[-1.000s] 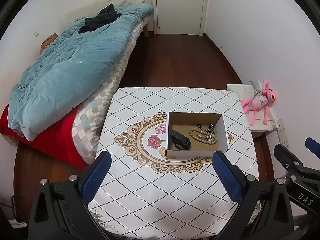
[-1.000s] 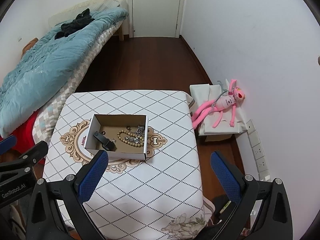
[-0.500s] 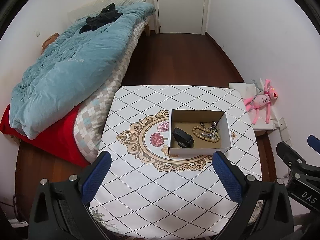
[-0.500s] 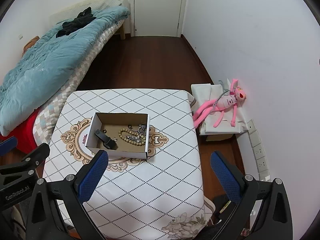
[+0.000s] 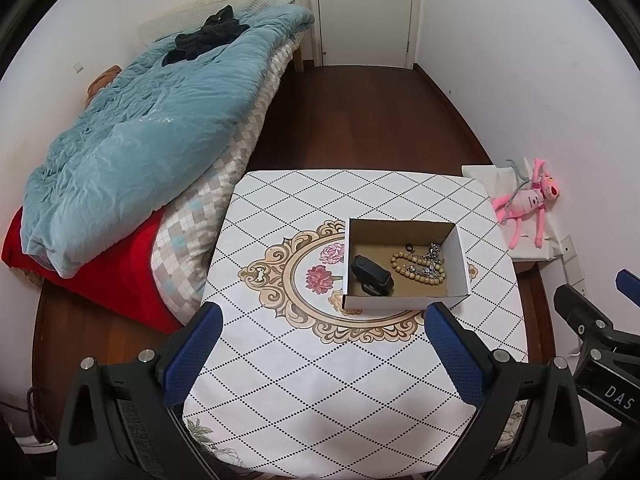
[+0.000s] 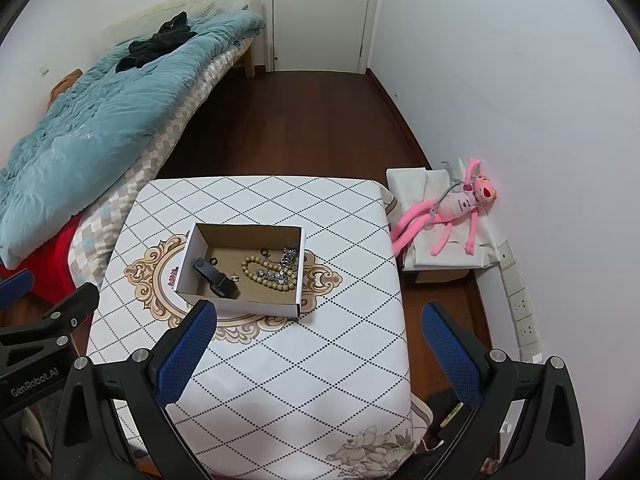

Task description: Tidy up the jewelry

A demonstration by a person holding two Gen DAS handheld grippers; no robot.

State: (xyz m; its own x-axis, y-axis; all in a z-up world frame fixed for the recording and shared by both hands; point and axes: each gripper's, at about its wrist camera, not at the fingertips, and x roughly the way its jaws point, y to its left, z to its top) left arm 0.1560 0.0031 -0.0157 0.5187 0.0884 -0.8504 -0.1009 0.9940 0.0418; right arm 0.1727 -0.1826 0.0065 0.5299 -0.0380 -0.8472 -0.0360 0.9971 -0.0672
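An open white cardboard box (image 5: 458,258) stands on the table (image 5: 320,380); it also shows in the right wrist view (image 6: 188,256). Inside lie a black wristband (image 5: 370,276), a tan bead bracelet (image 5: 400,266), a silver chain (image 5: 434,254) and a small black ring (image 5: 409,247). The same wristband (image 6: 214,276), beads (image 6: 256,270) and chain (image 6: 286,260) show in the right wrist view. My left gripper (image 5: 322,344) is open and empty, held high over the table's near side. My right gripper (image 6: 318,348) is open and empty, also high and near.
A bed with a teal duvet (image 5: 132,152) and red sheet (image 5: 112,272) stands left of the table. A pink plush toy (image 6: 452,208) lies on a white box by the right wall. Wall sockets (image 6: 520,304) sit low on the right. Dark wood floor (image 5: 360,120) leads to a door.
Both grippers have drawn back and up a little, so the table and box look smaller and farther. Both stay open. Nothing in the box moved.
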